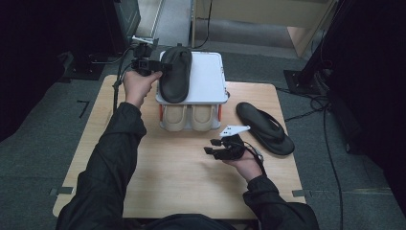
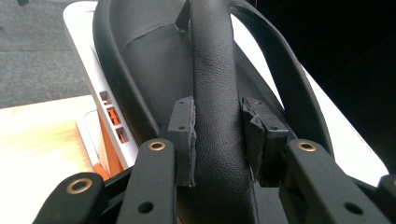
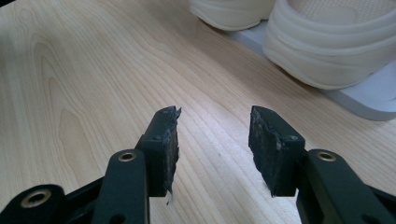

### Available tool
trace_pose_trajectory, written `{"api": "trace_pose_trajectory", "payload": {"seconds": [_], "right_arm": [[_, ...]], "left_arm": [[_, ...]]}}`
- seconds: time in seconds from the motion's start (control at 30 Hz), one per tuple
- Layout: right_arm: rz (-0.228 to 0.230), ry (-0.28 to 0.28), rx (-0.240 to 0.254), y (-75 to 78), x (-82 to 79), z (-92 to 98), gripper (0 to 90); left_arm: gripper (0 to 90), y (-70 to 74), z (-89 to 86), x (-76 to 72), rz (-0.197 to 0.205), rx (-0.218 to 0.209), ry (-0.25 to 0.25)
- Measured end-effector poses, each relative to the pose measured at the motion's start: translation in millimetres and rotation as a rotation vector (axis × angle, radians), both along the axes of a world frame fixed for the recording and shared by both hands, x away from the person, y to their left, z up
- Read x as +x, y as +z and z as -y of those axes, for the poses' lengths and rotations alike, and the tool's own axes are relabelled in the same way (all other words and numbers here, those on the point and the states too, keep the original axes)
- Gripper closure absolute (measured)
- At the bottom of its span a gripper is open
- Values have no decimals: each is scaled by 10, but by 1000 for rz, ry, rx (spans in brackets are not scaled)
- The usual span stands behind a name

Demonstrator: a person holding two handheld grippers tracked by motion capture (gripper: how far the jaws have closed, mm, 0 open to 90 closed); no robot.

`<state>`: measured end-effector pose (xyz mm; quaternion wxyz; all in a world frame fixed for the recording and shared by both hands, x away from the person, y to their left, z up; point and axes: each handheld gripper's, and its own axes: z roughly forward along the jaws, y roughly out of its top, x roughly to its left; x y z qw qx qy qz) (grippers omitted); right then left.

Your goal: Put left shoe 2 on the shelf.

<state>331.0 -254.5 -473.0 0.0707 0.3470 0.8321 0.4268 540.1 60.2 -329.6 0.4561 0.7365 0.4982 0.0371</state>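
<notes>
The black flip-flop sits on the top shelf of the white shoe rack. The left gripper has its strap between the jaws, pads touching it. The right gripper hovers spread wide over the wooden table.

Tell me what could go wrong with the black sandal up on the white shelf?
1. The left tongs sit around the strap of the black sandal; it's hard to tell if the pads press firmly, so it might slip out.
2. The sandal overhangs the front edge of the white rack, so it could tip toward the cream shoes below.
3. The second sandal lies near the table's right edge; a nudge from the right tongs could push it off.
</notes>
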Motion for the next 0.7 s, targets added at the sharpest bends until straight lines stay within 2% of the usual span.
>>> {"api": "trace_pose_trajectory", "payload": {"seconds": [0.13, 0.33, 0.43, 0.57, 0.7], "right_arm": [[5, -15, 7, 21, 15, 52, 526], [14, -43, 15, 57, 46, 154, 526], [17, -62, 25, 79, 73, 214, 527], [15, -79, 27, 90, 105, 251, 528], [20, -83, 29, 99, 125, 266, 530]], "left_arm": [[625, 35, -18, -29, 7, 12, -3], [557, 126, -152, -85, 28, 21, 10], [566, 169, -219, -123, 45, 43, 7], [629, 174, -258, -153, 48, 66, -4], [657, 128, -306, -186, 57, 54, 3]]}}
